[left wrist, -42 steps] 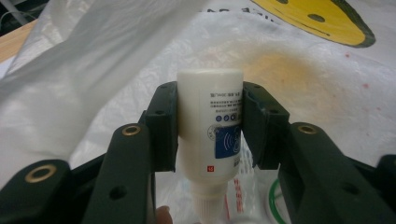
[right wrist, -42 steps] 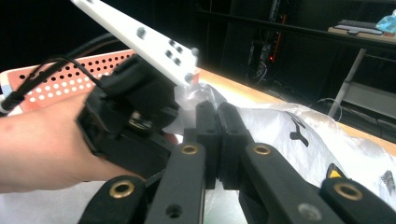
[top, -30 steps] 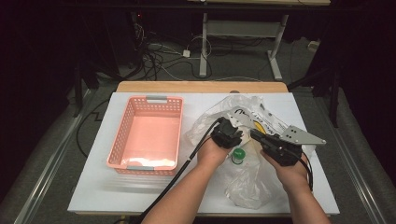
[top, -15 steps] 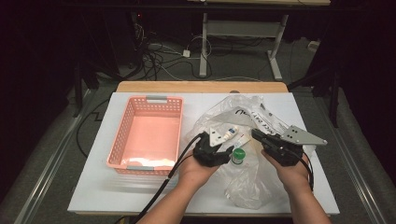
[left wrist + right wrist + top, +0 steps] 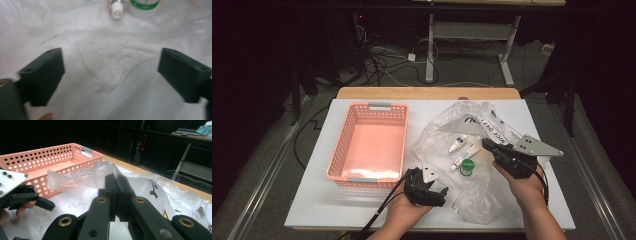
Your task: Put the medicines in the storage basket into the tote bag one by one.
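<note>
On the white worktop (image 5: 337, 210), beside one pink basket (image 5: 343, 150): one clear plastic bag (image 5: 472, 195) and two hand-held grippers.

The bag lies just right of the basket, spread flat and crumpled. On it rest three small items: one white dropper bottle (image 5: 457, 144), one slim white tube (image 5: 465, 154) and one green-capped jar (image 5: 467, 167), grouped close together. The left gripper (image 5: 439, 196) sits at the bag's near-left edge, by the basket's near-right corner; its fingers (image 5: 47, 75) stand wide apart over the plastic, holding nothing. The right gripper (image 5: 487, 145) lies over the bag's right part, fingers (image 5: 116, 192) pressed together; whether plastic is pinched between them cannot be told.
</note>
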The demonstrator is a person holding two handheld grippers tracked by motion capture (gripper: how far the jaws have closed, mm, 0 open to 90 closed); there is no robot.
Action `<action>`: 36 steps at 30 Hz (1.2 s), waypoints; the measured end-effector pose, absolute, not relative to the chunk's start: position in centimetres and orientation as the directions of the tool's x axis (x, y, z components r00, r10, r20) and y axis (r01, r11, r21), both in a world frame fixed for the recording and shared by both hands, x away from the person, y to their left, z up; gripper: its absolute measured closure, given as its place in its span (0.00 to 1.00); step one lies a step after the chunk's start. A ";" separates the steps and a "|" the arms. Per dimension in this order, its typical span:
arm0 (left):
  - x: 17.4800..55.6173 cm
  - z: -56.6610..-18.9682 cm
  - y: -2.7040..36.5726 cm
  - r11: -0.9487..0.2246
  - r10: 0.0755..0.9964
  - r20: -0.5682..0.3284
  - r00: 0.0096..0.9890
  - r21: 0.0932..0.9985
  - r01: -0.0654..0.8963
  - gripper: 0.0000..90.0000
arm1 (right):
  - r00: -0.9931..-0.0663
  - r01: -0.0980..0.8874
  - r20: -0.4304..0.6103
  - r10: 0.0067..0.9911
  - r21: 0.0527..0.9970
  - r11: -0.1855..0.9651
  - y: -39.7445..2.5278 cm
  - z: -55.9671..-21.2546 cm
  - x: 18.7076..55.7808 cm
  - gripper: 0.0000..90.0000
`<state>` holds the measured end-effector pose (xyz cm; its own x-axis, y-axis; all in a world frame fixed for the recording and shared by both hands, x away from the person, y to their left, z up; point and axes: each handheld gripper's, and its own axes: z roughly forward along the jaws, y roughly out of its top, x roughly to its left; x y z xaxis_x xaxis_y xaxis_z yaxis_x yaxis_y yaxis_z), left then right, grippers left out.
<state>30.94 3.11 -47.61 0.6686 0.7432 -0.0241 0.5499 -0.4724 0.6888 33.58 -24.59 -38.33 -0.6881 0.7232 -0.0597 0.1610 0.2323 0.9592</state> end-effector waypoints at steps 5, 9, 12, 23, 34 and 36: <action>31.4 -48.6 3.0 -0.482 0.758 -0.041 0.652 0.638 0.601 0.00 | -0.684 0.156 -0.062 0.727 0.961 0.229 -24.9 -38.2 33.5 1.00; 31.7 -48.6 2.9 -0.471 0.759 -0.063 0.648 0.634 0.613 0.00 | -0.670 0.150 -0.057 0.740 0.966 0.210 -25.6 -37.6 33.3 1.00; 31.8 -48.6 2.7 -0.475 0.754 -0.062 0.655 0.637 0.607 0.00 | -0.663 0.138 -0.056 0.747 0.971 0.196 -26.1 -37.2 33.0 1.00; 32.6 -48.4 1.7 -0.455 0.742 -0.062 0.667 0.683 0.571 0.43 | -0.671 0.121 -0.068 0.738 0.973 0.199 -25.7 -36.7 32.6 1.00; 33.0 -48.5 2.0 -0.431 0.723 -0.106 0.683 0.703 0.566 0.98 | -0.676 0.129 -0.064 0.734 0.971 0.202 -25.3 -37.0 32.8 1.00; 32.9 -48.4 2.3 -0.419 0.724 -0.120 0.679 0.706 0.571 0.98 | -0.674 0.128 -0.065 0.736 0.971 0.202 -25.3 -37.0 32.8 1.00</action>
